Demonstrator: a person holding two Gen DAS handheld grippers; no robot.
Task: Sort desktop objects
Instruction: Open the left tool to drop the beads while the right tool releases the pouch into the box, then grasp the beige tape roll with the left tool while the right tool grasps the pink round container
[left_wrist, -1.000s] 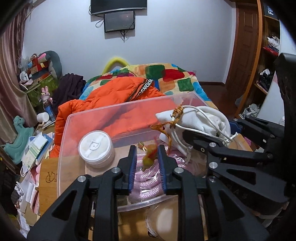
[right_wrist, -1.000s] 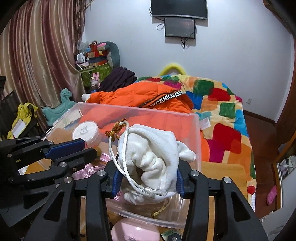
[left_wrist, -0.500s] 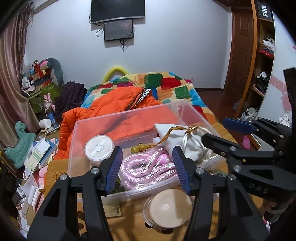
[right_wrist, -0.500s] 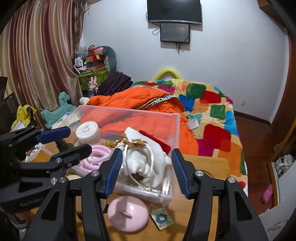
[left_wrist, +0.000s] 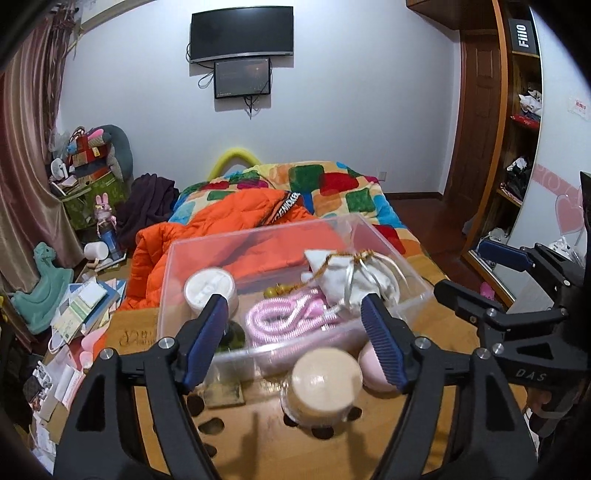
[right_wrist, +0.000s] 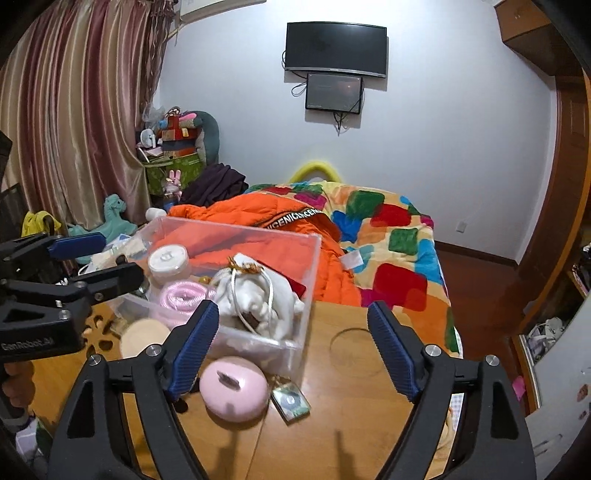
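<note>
A clear plastic box (left_wrist: 373, 230) (right_wrist: 308, 280) stands on the wooden table (left_wrist: 295, 443). In it lie a white drawstring pouch (left_wrist: 354, 275) (right_wrist: 258, 295), a coiled pink rope (left_wrist: 284, 317) (right_wrist: 183, 295), a white round jar (left_wrist: 208, 288) (right_wrist: 168, 260) and a small yellow trinket (left_wrist: 275, 291). In front of the box sit a beige-lidded round container (left_wrist: 325, 380) (right_wrist: 142, 334), a pink oval case (right_wrist: 234, 386) (left_wrist: 369, 373) and a small card (right_wrist: 291, 400). My left gripper (left_wrist: 295, 341) is open and empty above the table. My right gripper (right_wrist: 293, 349) is open and empty too.
A bed with a colourful quilt (right_wrist: 388, 221) and an orange jacket (left_wrist: 229, 225) lies behind the table. Books and clutter (left_wrist: 81, 306) fill the floor at left. A dark bottle (left_wrist: 232, 336) stands by the box's left front. A round recess (right_wrist: 356, 343) marks the table at right.
My left gripper let go of the yellow trinket and my right let go of the white pouch, both now in the box. Both grippers opened wide and drew back over the table.
</note>
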